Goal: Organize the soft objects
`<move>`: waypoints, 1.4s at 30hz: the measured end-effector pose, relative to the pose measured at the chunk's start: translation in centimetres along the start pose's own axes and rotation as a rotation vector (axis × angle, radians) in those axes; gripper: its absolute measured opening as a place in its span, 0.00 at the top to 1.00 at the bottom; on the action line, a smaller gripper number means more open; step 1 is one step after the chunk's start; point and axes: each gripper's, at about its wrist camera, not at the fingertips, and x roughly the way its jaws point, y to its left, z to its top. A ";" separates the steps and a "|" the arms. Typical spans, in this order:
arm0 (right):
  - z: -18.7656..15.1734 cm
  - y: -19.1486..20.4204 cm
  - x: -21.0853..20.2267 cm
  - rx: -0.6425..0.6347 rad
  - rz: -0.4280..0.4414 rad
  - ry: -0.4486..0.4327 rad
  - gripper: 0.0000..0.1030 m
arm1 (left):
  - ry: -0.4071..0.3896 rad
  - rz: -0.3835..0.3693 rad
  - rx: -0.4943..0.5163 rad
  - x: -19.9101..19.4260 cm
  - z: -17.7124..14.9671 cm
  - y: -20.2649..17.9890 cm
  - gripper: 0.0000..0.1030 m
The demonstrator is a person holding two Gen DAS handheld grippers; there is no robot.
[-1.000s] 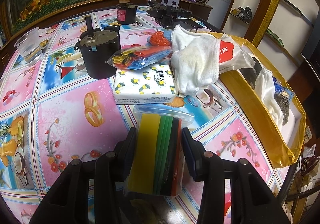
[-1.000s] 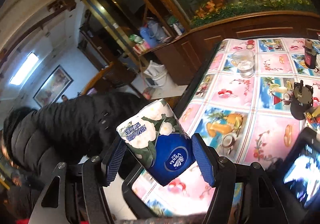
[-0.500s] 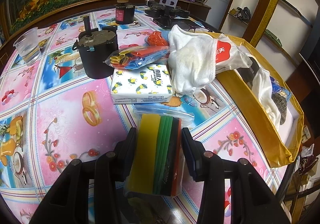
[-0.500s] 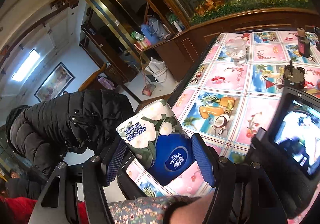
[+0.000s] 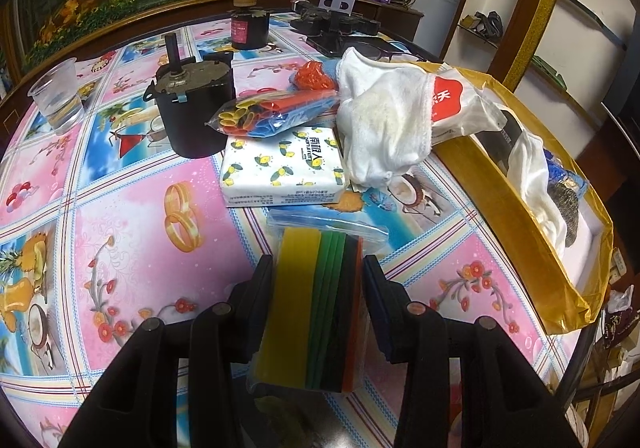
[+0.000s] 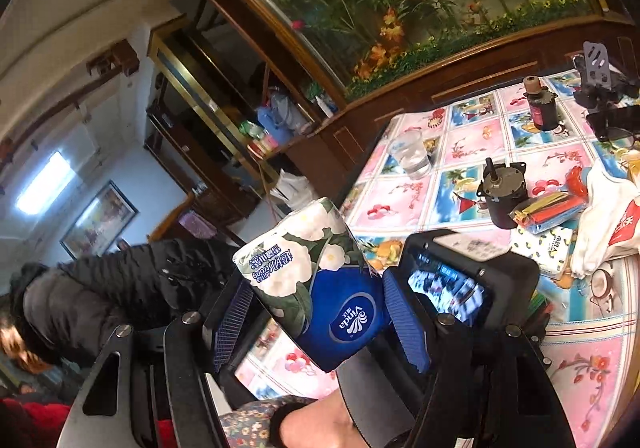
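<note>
1. At the far left of the left wrist view, a plastic cup of water (image 5: 58, 97) stands on the patterned tablecloth (image 5: 120, 215); a careless sweep toward it could tip it and wet the soft goods
2. Right of it sits a black motor (image 5: 194, 109), touching a bag of coloured tubes (image 5: 272, 113) that rests on a lemon-print tissue pack (image 5: 284, 171); dragging the pack could pull the tubes off with it
3. The left gripper (image 5: 318, 290) is clamped on a bagged stack of coloured sponge sheets (image 5: 316, 304), held just above the cloth; the slippery bag could slide from the pads
4. A white towel (image 5: 384, 127) droops against the gold box (image 5: 516, 215), which already holds cloths; its open flap could snag an incoming item
5. In the right wrist view, the right gripper (image 6: 320, 314) clasps a Vinda tissue roll (image 6: 316, 280) near the table's edge, close behind the left unit; the two could collide
</note>
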 end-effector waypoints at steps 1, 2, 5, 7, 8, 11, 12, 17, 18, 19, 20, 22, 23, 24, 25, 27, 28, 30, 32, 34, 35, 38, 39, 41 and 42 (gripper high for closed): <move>0.3 -0.2 -0.6 0.008 0.005 -0.016 0.31 | -0.002 0.002 0.000 0.0 0.0 0.0 0.59; 0.6 -0.3 -1.3 0.007 0.004 -0.036 0.31 | -0.002 0.005 0.003 0.0 0.0 -0.1 0.59; 1.2 -0.4 -3.2 0.000 0.006 -0.080 0.31 | -0.006 0.003 0.002 -0.2 -0.1 -0.2 0.59; 1.4 -0.4 -4.6 -0.008 -0.008 -0.109 0.31 | -0.007 0.005 0.003 -0.2 -0.1 -0.3 0.59; 1.5 -0.5 -5.6 -0.012 -0.019 -0.126 0.31 | -0.007 0.006 0.004 -0.2 -0.1 -0.2 0.59; 1.3 -1.5 -7.5 -0.001 -0.051 -0.154 0.31 | -0.016 -0.004 0.003 -0.6 -0.1 -0.3 0.59; 1.2 -1.9 -8.1 0.008 -0.062 -0.158 0.31 | -0.019 -0.005 0.003 -0.7 -0.1 -0.3 0.59; 0.1 -4.1 -11.7 0.062 -0.126 -0.205 0.31 | -0.034 -0.021 -0.001 -1.3 0.0 -0.4 0.59; 0.0 -4.5 -12.4 0.075 -0.141 -0.212 0.31 | -0.035 -0.026 -0.004 -1.3 0.0 -0.4 0.59; -0.2 -4.9 -13.1 0.083 -0.160 -0.215 0.31 | -0.034 -0.032 -0.009 -1.2 0.0 -0.4 0.59; -0.4 -5.2 -13.4 0.086 -0.184 -0.211 0.30 | -0.031 -0.034 -0.016 -1.1 0.0 -0.3 0.59; -0.6 -5.5 -12.8 0.092 -0.198 -0.180 0.30 | -0.031 -0.016 -0.026 -1.0 0.1 0.0 0.59; -0.6 -5.3 -12.1 0.086 -0.198 -0.158 0.30 | -0.041 -0.003 -0.036 -1.2 0.1 0.2 0.59; -0.5 -5.0 -11.3 0.071 -0.224 -0.144 0.30 | -0.060 0.016 -0.051 -1.5 0.2 0.6 0.59; -0.2 -4.3 -10.4 0.033 -0.308 -0.134 0.30 | -0.083 0.033 -0.066 -2.0 0.4 0.9 0.59; 0.1 -2.4 -8.8 -0.076 -0.475 -0.142 0.31 | -0.128 0.063 -0.087 -2.7 0.7 1.6 0.60; 0.2 -1.6 -8.3 -0.129 -0.515 -0.158 0.31 | -0.139 0.087 -0.094 -2.8 0.9 1.9 0.61; 0.4 -0.6 -7.6 -0.189 -0.592 -0.179 0.31 | -0.157 0.146 -0.108 -3.0 1.0 2.4 0.61; 0.2 -0.2 -7.4 -0.209 -0.607 -0.188 0.31 | -0.166 0.145 -0.121 -3.1 1.1 2.8 0.61; -0.2 -0.4 -7.3 -0.205 -0.601 -0.181 0.31 | -0.175 0.153 -0.120 -3.3 1.1 2.8 0.61; -0.5 -0.6 -7.3 -0.203 -0.610 -0.175 0.31 | -0.179 0.164 -0.112 -3.3 1.1 2.8 0.61; -0.5 -1.3 -7.5 -0.173 -0.603 -0.162 0.31 | -0.189 0.175 -0.096 -3.4 1.1 2.4 0.61; -0.6 -1.6 -7.7 -0.164 -0.607 -0.165 0.31 | -0.192 0.181 -0.092 -3.5 1.0 2.3 0.61; -0.5 -2.1 -8.2 -0.147 -0.610 -0.172 0.31 | -0.196 0.180 -0.092 -3.7 0.9 2.3 0.61; -0.5 -2.5 -8.7 -0.134 -0.609 -0.179 0.31 | -0.198 0.182 -0.093 -3.8 0.9 2.3 0.61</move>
